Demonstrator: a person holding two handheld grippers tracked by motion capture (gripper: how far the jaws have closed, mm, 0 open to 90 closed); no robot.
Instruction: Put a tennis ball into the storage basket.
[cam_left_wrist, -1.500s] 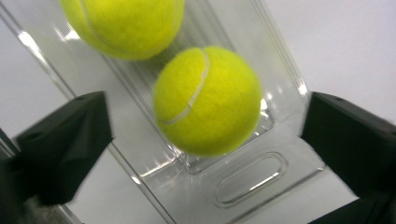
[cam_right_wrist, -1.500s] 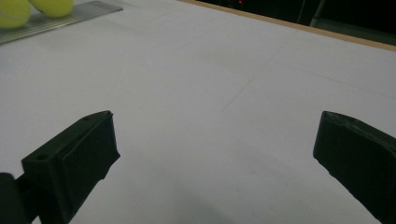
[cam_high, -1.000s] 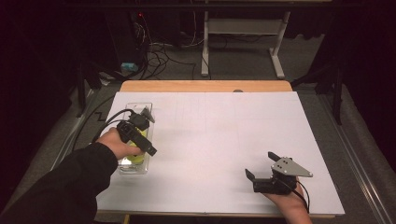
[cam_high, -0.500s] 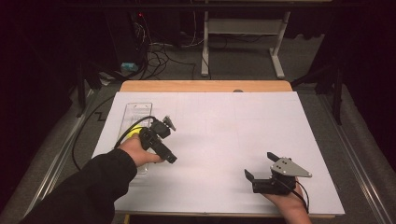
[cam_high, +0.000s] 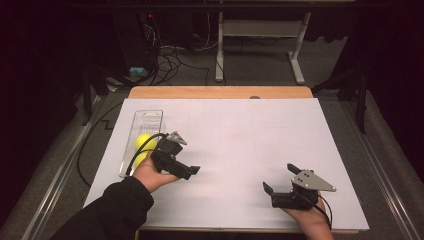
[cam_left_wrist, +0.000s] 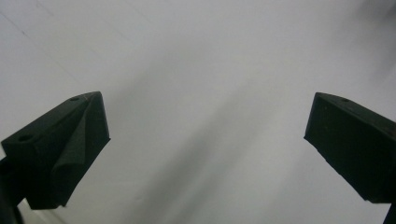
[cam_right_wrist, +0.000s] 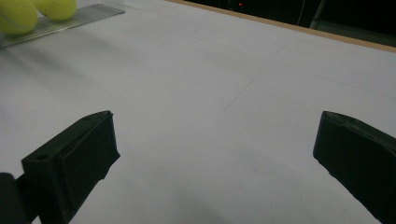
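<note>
1. High view first: we work over a table (cam_high: 240, 145) covered in white sheeting, with its wooden edge bare along the far side.
2. On the left part of that sheet lies a clear tray (cam_high: 148, 120), long and narrow, running away from us. It looks like thin, rigid plastic, so we judge it light and apt to skid if bumped.
3. Our left gripper (cam_high: 189, 171) hangs just right of the tray's near end, jaws spread wide with nothing between them; the left gripper view looks down on bare white sheet between the two black pads.
4. Our right gripper (cam_high: 279, 179) rests near the front right, well apart from the tray, jaws likewise wide apart and holding nothing.
5. Inside the tray sit yellow balls (cam_high: 145, 142); the right gripper view catches two of them (cam_right_wrist: 32, 11) at its far left corner. They look like tennis balls, so we expect them to be light, slightly springy and fuzzy enough to grip well, yet ready to roll.
6. We would take a ball across its widest part, jaws closing level on opposite sides, from above the tray wall.
</note>
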